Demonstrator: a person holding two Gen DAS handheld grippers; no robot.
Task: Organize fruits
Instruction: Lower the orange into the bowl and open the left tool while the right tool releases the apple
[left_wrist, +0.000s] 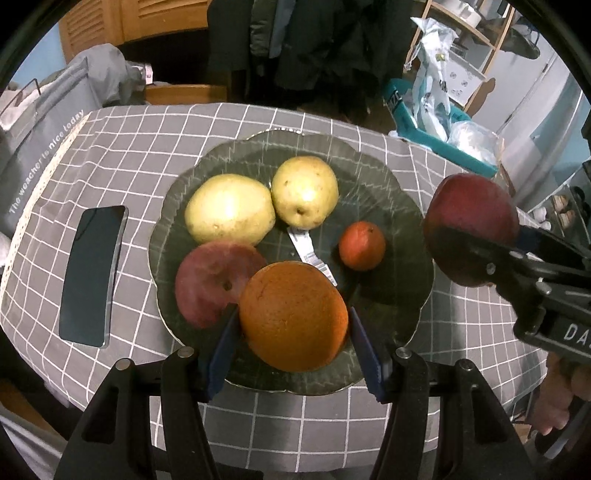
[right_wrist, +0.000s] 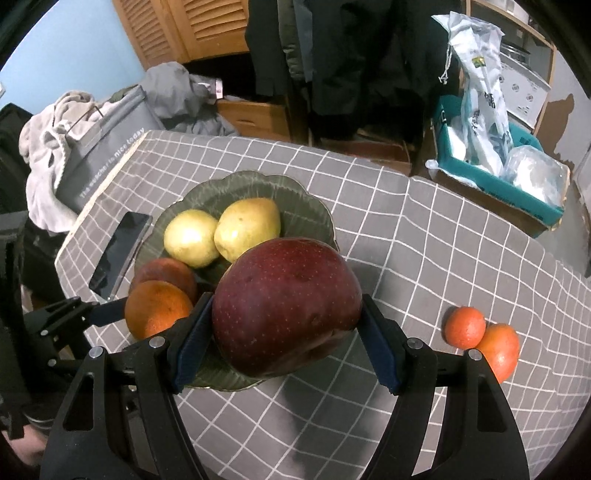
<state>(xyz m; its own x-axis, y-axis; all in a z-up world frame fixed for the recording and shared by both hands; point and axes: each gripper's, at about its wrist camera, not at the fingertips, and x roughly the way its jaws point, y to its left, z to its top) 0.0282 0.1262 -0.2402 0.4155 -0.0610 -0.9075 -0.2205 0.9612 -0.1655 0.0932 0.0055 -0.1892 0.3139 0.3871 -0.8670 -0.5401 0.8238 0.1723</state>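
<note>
A dark green scalloped plate (left_wrist: 373, 173) on the checked tablecloth holds two yellow pears (left_wrist: 229, 208) (left_wrist: 304, 190), a red apple (left_wrist: 207, 282) and a small tangerine (left_wrist: 362, 245). My left gripper (left_wrist: 293, 332) is shut on a large orange (left_wrist: 293, 315), held over the plate's near part. My right gripper (right_wrist: 286, 325) is shut on a dark red apple (right_wrist: 286, 302), held above the plate's right edge (right_wrist: 317, 210); it also shows in the left wrist view (left_wrist: 471, 218). Two small tangerines (right_wrist: 464, 326) (right_wrist: 498, 350) lie on the cloth to the right.
A black phone (left_wrist: 92, 273) lies left of the plate. A paper label (left_wrist: 308, 251) lies on the plate. A grey laundry bin (right_wrist: 99, 155) stands past the table's left edge, and a teal box (right_wrist: 498, 177) with bags stands at the far right.
</note>
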